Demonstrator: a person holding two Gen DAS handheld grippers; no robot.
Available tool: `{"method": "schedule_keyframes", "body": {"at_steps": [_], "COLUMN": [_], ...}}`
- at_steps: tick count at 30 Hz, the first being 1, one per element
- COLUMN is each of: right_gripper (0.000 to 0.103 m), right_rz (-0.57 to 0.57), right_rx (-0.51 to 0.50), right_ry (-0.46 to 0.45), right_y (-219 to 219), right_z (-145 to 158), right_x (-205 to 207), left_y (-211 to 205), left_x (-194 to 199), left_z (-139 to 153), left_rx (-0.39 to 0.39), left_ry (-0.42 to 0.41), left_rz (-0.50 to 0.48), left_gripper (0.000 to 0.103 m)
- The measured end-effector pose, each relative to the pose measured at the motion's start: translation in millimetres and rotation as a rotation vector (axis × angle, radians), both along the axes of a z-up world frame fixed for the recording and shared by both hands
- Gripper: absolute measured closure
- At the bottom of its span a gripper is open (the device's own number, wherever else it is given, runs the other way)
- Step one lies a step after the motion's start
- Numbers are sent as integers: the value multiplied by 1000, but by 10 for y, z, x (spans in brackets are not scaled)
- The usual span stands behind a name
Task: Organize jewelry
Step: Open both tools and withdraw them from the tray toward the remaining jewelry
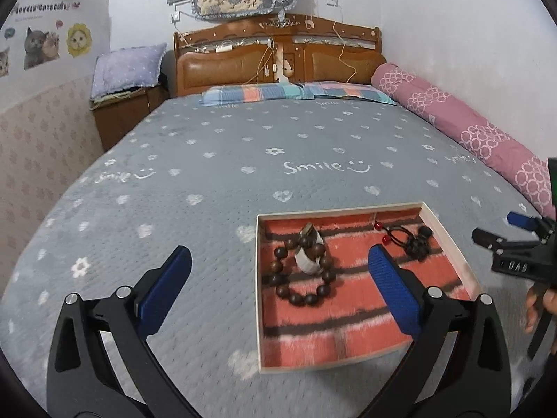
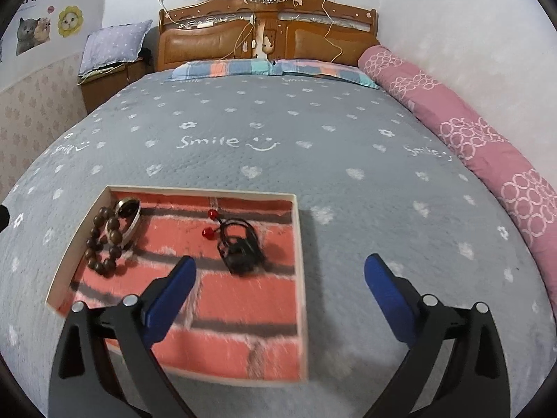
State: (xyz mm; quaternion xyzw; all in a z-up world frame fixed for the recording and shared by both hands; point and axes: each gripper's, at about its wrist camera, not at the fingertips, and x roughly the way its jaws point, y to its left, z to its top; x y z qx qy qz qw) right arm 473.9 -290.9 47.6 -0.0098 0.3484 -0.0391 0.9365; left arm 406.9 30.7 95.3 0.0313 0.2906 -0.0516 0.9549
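Both grippers — left gripper (image 1: pixel 280 282) and right gripper (image 2: pixel 280 291) — hang with jaws wide and empty above the box (image 1: pixel 258 278); bead bracelet (image 1: pixel 302 271) left, black cord (image 1: pixel 416 244) right.

Soft, even indoor light, no glare. The bed (image 1: pixel 243 160) bulges and curves toward black corners. The near edge of the tray (image 2: pixel 299 244) smears with motion blur in the right view.

We see a grey bed cover (image 1: pixel 209 181) with white flowers and hearts. The tray (image 2: pixel 302 278) has a white rim and red brick-pattern lining. The beads (image 1: pixel 306 278) are dark brown. The long pillow (image 1: pixel 470 129) is pink.
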Motion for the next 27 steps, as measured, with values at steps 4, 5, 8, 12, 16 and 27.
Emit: {"method": "schedule_keyframes", "body": {"at_steps": [4,5,8,12,16,27], "right_gripper": [7,7,7,7,7,7], "right_rz": [-6,-8,-19,-23,-18,11], "right_rx": [-17,-16,-6,13,20,7], "right_ry": [1,-5,7,1,-23,-85], "right_y": [-166,-220,-348,-462,-488,-256], "right_z": [50,58,42,7,-11,-367], "right_x": [-370,-494,-771,-1147,-1536,-2531], "left_y": [6,4,-21,-61,-18,0], "left_x": [-433,-560,-864,-1261,-1647,-2380], "left_z": [41,39,21,-17,-60,-486], "left_rx": [50,51,73,73,-5,-83], "left_ry": [-39,-36,-36,-31,-20,24], "left_rz": [21,14,7,-25,-35,-12], "left_gripper": [5,5,5,5,5,5]}}
